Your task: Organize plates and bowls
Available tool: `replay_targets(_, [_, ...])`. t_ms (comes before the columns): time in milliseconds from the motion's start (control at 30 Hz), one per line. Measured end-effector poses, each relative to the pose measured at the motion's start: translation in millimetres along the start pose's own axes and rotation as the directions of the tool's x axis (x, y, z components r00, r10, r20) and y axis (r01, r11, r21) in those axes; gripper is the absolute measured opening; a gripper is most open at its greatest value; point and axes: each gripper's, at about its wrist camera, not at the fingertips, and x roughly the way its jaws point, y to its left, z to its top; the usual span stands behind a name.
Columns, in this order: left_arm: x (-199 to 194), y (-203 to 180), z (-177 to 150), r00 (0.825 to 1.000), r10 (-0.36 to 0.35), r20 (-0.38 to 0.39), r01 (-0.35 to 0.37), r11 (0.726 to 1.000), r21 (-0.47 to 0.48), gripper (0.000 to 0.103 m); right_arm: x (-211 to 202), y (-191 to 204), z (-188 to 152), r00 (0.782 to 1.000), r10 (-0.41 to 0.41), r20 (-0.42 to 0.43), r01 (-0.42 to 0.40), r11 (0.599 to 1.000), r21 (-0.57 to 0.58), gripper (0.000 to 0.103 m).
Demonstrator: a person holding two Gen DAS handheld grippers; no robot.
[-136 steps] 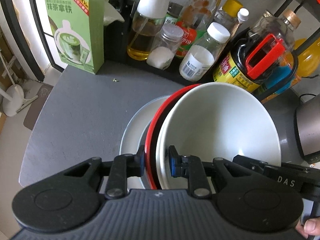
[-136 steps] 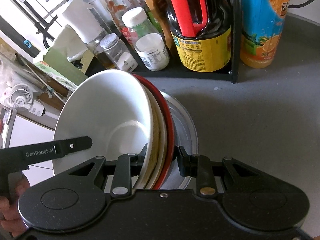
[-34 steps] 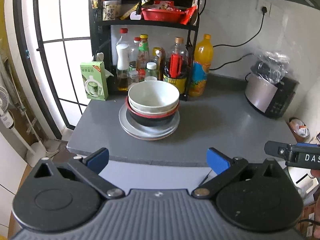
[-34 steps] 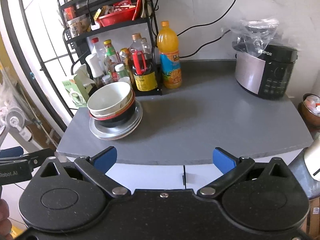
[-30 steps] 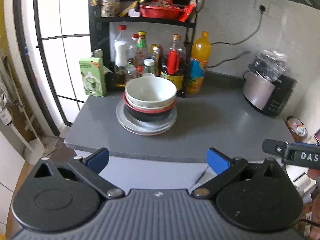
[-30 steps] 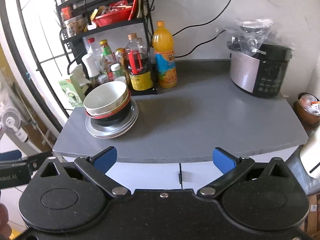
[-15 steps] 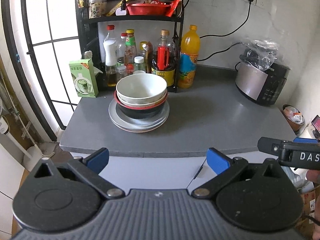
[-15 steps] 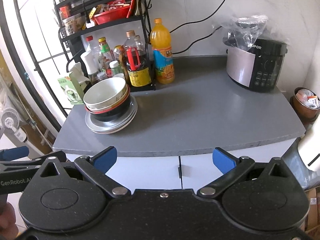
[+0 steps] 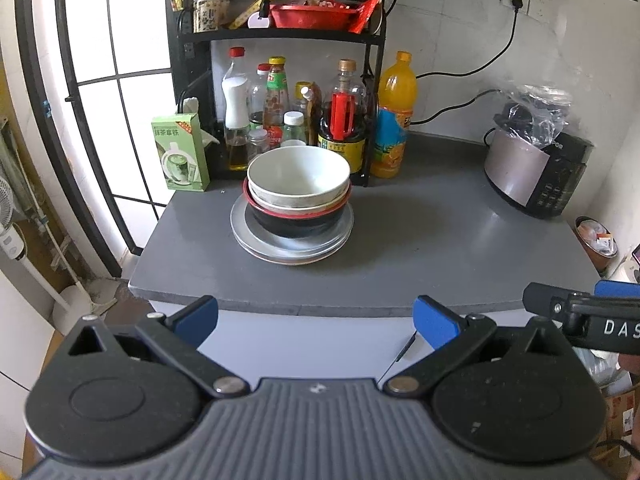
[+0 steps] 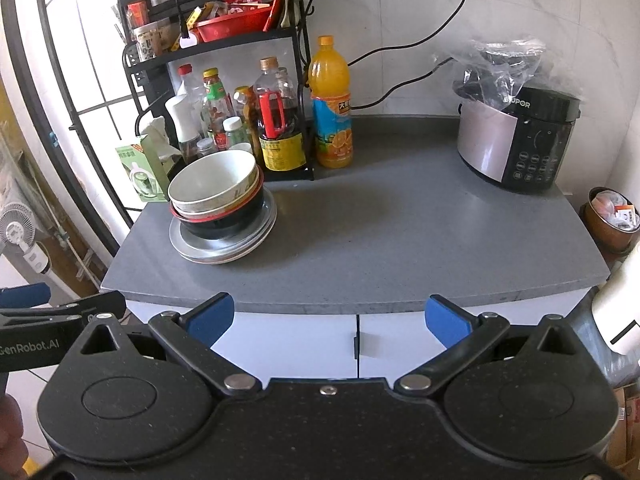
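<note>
One stack stands on the grey counter at its left part. A white bowl nests in a red-rimmed black bowl, which rests on pale plates. My left gripper is open and empty, held in front of the counter's edge, well short of the stack. My right gripper is open and empty too, off the counter's front edge and to the right of the stack.
Behind the stack a black rack holds sauce bottles, with an orange juice bottle beside it. A green carton stands at the left. A rice cooker sits at the back right. White cabinet doors lie below.
4.5 s ago both grippers were shut on the bowls' rims. Both have since let go, opened wide and drawn back off the counter; over the last second the stack has not moved.
</note>
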Motion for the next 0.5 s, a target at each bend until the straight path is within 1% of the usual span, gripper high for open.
replay_targets(267, [1.6,-0.1,0.6,1.0,0.009,0.003,-0.009,1.0,-0.019,0.103,0.8,0.1,2.1,1.0,0.0,0.004,0.0,1.0,-0.004,0.103])
replay_targets(500, [1.0,-4.1,0.6,1.0,0.01,0.009,-0.01,1.0,-0.003,0.103,-0.6,-0.5,0.6,1.0,0.006,0.002,-0.006,1.0,-0.004,0.103])
